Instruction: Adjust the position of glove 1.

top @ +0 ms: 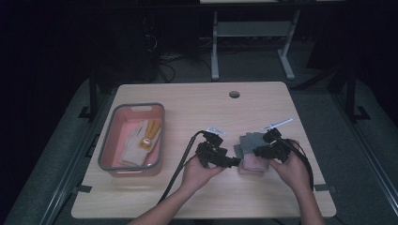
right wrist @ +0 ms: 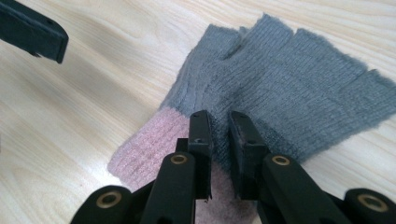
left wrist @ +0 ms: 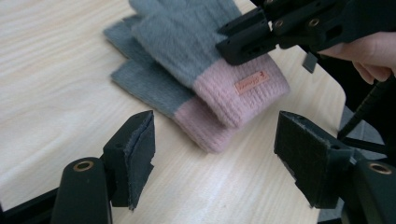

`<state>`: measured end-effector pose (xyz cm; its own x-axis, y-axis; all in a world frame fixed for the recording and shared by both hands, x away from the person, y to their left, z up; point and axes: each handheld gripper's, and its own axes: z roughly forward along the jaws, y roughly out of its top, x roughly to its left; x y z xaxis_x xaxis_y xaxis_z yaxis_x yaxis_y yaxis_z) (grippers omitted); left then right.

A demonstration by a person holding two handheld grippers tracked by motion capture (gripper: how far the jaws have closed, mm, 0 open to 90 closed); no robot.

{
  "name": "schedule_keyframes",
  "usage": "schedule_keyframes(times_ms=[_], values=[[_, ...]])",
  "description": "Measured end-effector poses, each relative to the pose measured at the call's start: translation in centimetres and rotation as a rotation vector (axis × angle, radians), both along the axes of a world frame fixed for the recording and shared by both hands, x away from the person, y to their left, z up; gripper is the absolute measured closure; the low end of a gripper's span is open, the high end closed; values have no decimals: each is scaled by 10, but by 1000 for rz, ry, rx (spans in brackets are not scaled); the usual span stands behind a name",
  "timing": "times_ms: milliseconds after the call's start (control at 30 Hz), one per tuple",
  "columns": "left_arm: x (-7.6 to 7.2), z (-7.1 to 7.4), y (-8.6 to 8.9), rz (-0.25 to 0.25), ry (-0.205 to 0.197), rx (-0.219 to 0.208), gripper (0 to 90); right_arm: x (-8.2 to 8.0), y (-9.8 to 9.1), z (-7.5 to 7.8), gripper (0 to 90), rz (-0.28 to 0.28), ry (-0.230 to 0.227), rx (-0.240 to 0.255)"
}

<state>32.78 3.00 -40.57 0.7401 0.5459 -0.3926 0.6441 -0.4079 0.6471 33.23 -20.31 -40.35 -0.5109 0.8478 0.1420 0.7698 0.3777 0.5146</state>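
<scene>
Grey knitted gloves with pink cuffs (top: 251, 152) lie stacked at the table's right front, between my grippers. I see the pink plastic bin with a grey rim (top: 107, 145) well apart at left, holding a white and yellow glove (top: 141, 140). My left gripper (left wrist: 212, 154) gapes wide, empty; my right gripper (right wrist: 219, 140) is nearly closed, its jaws over the top glove, holding nothing.

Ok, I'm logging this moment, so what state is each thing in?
Grey-and-pink gloves: stacked flat on the table, cuffs toward the person.
Right tongs: shut, pinching the top glove near its cuff.
Left tongs: open, holding nothing.
Pink bin: holds a white-and-yellow glove.
</scene>
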Motion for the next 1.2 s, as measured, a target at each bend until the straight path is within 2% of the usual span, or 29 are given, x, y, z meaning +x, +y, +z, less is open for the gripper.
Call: schedule_keyframes(times_ms=[167, 267, 367, 433, 600, 733, 933, 1067, 1133, 1200], values=[[1, -1, 2, 17, -2, -8, 293, 2, 4, -5, 800, 10, 11, -3], [1, -2, 2, 10, -4, 11, 293, 2, 4, -7, 800, 9, 12, 0], [1, -3, 2, 13, -4, 9, 293, 3, 6, -11, 801, 9, 16, -3], [1, -4, 2, 15, -2, 7, 293, 3, 7, -13, 802, -1, 21, -5], [2, -7, 1, 12, 2, 10, 294, 2, 8, -10, 810, -28, 0, 13], [1, -8, -1, 12, 4, 9, 294, 2, 12, -12, 811, -41, 5, 25], [1, -9, -3, 5, 4, 18, 295, 3, 14, -25, 767, -64, 42, 36], [2, -12, -5, 4, 10, 26, 298, 0, 9, -19, 745, -64, 2, 51], [2, -13, -6, 9, 15, 20, 303, -2, 4, -16, 750, -69, 2, 75], [3, -15, -8, 12, 24, 17, 307, -5, 2, -16, 755, -67, 5, 69]])
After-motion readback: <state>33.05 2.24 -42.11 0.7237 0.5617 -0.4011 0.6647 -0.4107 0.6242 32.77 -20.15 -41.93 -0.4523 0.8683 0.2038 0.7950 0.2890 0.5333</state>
